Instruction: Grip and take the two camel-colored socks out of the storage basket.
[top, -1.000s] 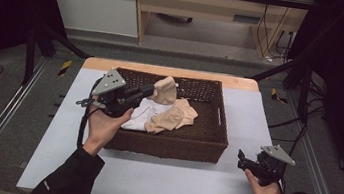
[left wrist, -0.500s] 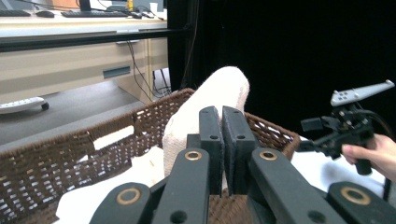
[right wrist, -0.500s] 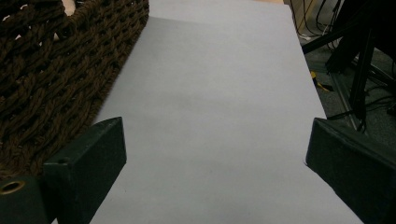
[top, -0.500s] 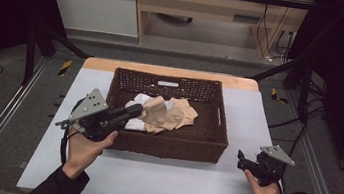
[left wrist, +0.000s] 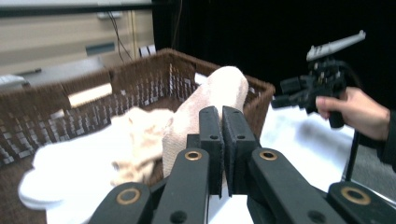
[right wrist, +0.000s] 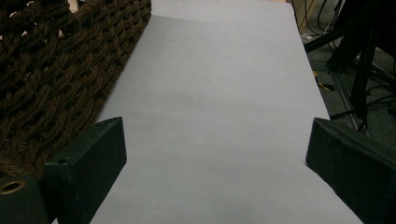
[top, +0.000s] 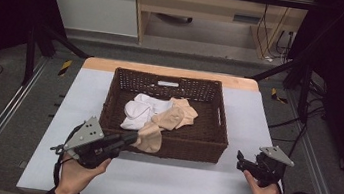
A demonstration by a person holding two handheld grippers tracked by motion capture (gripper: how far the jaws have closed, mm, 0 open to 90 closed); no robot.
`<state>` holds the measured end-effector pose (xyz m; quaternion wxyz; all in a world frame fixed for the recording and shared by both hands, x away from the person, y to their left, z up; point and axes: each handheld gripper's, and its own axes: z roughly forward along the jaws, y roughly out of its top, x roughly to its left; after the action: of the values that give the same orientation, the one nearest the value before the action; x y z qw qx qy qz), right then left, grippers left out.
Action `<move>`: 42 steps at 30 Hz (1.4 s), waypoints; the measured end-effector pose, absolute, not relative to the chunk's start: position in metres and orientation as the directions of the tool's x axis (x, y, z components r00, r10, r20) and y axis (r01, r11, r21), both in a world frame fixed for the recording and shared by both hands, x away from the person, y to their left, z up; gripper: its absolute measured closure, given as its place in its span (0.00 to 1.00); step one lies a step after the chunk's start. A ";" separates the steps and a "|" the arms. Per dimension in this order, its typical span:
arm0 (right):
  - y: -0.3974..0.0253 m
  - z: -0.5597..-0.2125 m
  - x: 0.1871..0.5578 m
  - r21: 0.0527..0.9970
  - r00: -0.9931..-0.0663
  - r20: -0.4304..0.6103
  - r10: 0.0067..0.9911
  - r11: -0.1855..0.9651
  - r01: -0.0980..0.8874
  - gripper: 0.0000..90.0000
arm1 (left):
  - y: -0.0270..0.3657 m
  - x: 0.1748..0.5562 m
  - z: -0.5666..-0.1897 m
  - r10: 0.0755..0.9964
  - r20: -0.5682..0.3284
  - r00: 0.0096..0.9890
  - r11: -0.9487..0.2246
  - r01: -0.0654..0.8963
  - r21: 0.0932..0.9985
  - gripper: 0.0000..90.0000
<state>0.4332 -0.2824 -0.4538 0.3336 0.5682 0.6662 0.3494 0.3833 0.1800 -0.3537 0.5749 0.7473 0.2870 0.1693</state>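
One beige cloth sock (top: 149,137) now hangs over the near wall of the dark brown woven basket (top: 215,133), pinched in the shut left tongs (top: 130,138). Half a second ago those tongs were farther left, and the sock lay inside with the others. A white sock (top: 138,113) and another beige sock (top: 177,117) remain inside. The right tongs (top: 240,161) stay spread wide at the near right, over bare grey table (top: 174,183), clear of the basket's right wall.

white socks (left wrist: 70,172) — blurred, edge-cropped
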 end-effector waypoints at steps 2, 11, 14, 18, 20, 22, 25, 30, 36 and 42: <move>-0.282 -0.454 0.433 0.844 -0.133 -0.046 0.990 0.110 0.524 0.06 | 0.180 0.383 -0.358 0.622 -0.081 0.779 -0.179 0.242 0.953 0.97; -0.282 -0.455 0.433 0.840 -0.139 -0.051 0.989 0.118 0.530 0.06 | 0.176 0.379 -0.396 0.609 -0.136 0.782 -0.198 0.316 0.928 0.97; -0.282 -0.456 0.432 0.840 -0.141 -0.049 0.989 0.117 0.531 0.06 | 0.174 0.379 -0.405 0.611 -0.138 0.779 -0.220 0.334 0.916 0.97; -0.282 -0.456 0.432 0.839 -0.143 -0.048 0.989 0.117 0.531 0.06 | 0.171 0.380 -0.418 0.611 -0.138 0.780 -0.257 0.360 0.897 0.97; -0.281 -0.458 0.432 0.836 -0.145 -0.052 0.988 0.122 0.535 0.06 | 0.169 0.380 -0.426 0.608 -0.144 0.780 -0.271 0.376 0.886 0.97; -0.281 -0.458 0.432 0.834 -0.148 -0.052 0.988 0.124 0.537 0.06 | 0.166 0.380 -0.434 0.606 -0.147 0.782 -0.291 0.390 0.873 0.97; -0.281 -0.459 0.432 0.833 -0.150 -0.056 0.987 0.129 0.538 0.06 | 0.163 0.381 -0.442 0.604 -0.151 0.783 -0.313 0.407 0.858 0.97; -0.280 -0.461 0.433 0.826 -0.150 -0.058 0.987 0.132 0.548 0.06 | 0.156 0.382 -0.453 0.600 -0.145 0.787 -0.343 0.417 0.842 0.96; -0.279 -0.463 0.434 0.816 -0.156 -0.064 0.986 0.141 0.561 0.06 | 0.152 0.385 -0.461 0.615 -0.133 0.777 -0.344 0.416 0.842 0.72; -0.279 -0.464 0.435 0.815 -0.158 -0.065 0.985 0.144 0.561 0.06 | 0.155 0.384 -0.457 0.633 -0.133 0.762 -0.301 0.401 0.865 0.59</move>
<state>0.4348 -0.2785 -0.4636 0.3201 0.5644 0.6851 0.3312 0.3841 0.1550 -0.4567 0.4942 0.7980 0.3241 0.1174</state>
